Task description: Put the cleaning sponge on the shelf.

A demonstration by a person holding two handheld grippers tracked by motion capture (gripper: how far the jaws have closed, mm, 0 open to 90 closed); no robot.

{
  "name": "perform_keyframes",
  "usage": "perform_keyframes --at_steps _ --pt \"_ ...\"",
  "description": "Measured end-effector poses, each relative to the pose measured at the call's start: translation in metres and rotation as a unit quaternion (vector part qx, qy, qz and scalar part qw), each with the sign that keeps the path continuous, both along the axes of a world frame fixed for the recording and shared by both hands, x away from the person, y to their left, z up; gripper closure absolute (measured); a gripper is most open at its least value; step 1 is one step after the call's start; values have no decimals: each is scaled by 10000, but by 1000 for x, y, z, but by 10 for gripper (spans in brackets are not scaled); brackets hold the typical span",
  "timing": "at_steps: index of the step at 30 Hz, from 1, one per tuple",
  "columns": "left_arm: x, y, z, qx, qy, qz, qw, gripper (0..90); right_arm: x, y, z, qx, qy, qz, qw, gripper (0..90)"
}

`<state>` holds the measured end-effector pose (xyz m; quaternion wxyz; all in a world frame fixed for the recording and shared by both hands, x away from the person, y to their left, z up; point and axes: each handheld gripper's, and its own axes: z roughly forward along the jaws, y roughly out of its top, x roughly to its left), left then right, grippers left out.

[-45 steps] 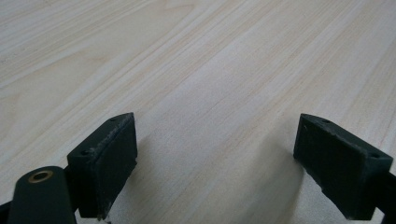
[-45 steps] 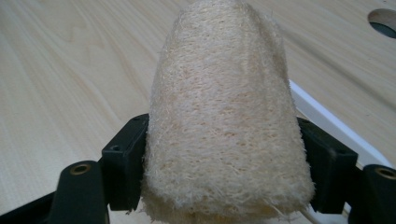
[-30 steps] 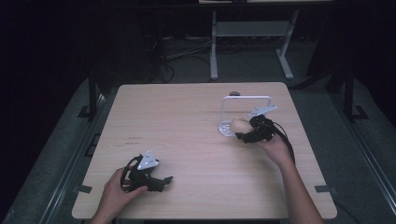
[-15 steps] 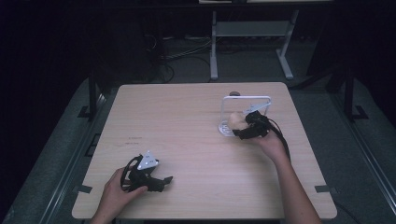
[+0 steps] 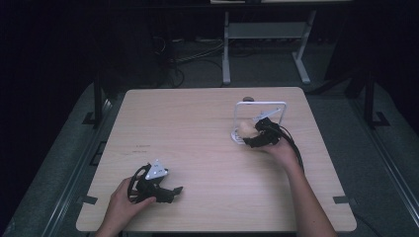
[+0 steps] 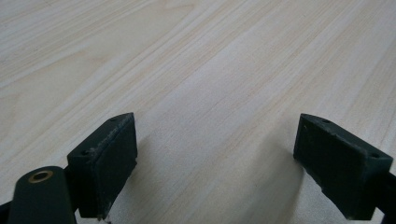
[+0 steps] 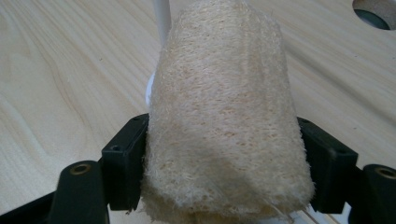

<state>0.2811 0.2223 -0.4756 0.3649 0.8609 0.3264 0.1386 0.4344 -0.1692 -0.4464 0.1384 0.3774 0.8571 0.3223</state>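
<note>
We see the right claw (image 5: pixel 249 134) at right of centre in the high view, clamped on a loofah sponge (image 5: pixel 245 130); in the right gripper view both black pads press into the loofah's (image 7: pixel 224 121) sides, so it is firmly grasped. The loofah sits at the foot of a white wire stand (image 5: pixel 261 104) on the tabletop (image 5: pixel 197 128); in the right gripper view a white post of that stand (image 7: pixel 163 16) rises just behind the loofah, and we can't tell whether they touch. A round hole (image 7: pixel 376 11) in the tabletop shows at the upper right of that view. The left claw (image 5: pixel 170 191) rests at lower left of the high view, released: its pads (image 6: pixel 105 158) stand wide apart over bare wood, gripping nothing.
</note>
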Motion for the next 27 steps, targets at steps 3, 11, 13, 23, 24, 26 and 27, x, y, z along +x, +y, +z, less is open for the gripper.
perform_keyframes --at_steps 3,11,13,23,24,26,27 --pt "0 0 0 1 0 1 10000 129 1 1 -2 -26 3 29 10000 274" --pt "0 0 0 -1 0 -4 10000 129 2 3 -5 -71 19 36 10000 274" --pt "0 0 0 -1 0 -6 10000 129 2 4 -6 -88 20 45 9999 274" --pt "0 0 0 -2 -2 -7 10000 129 1 4 -6 -98 42 76 9999 273" --pt "0 0 0 -2 -1 -7 10000 129 0 4 -7 -104 25 81 9999 273" --pt "0 0 0 -2 -1 -7 10000 129 0 4 -7 -102 22 85 9999 273" --pt "0 0 0 -1 -2 -7 10000 129 0 4 -7 -104 24 90 9999 273"
